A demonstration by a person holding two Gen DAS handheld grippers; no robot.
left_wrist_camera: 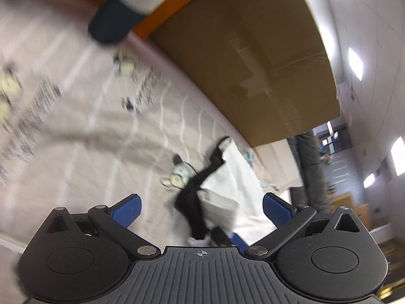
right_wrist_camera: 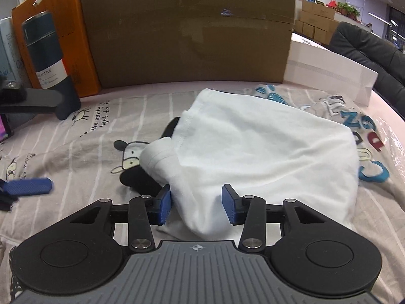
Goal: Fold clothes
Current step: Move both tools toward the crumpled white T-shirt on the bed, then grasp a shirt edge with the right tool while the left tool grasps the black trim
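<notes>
A folded white garment (right_wrist_camera: 253, 147) with a black part (right_wrist_camera: 141, 179) under its left edge lies on a striped, printed sheet (right_wrist_camera: 76, 157). My right gripper (right_wrist_camera: 196, 207) is open, its blue pads astride the garment's near corner. My left gripper (left_wrist_camera: 201, 210) is open and empty, held above the sheet, tilted; the view is blurred. The garment (left_wrist_camera: 227, 174) lies ahead of it. A left gripper blue pad (right_wrist_camera: 27, 186) shows at the left edge of the right wrist view.
A large brown cardboard box (right_wrist_camera: 187, 30) and an orange box (right_wrist_camera: 65, 25) stand behind the sheet. A dark blue bottle (right_wrist_camera: 50, 63) stands at the left. A white box (right_wrist_camera: 329, 68) lies at the right. A printed grey cloth (right_wrist_camera: 359, 126) lies beyond the garment.
</notes>
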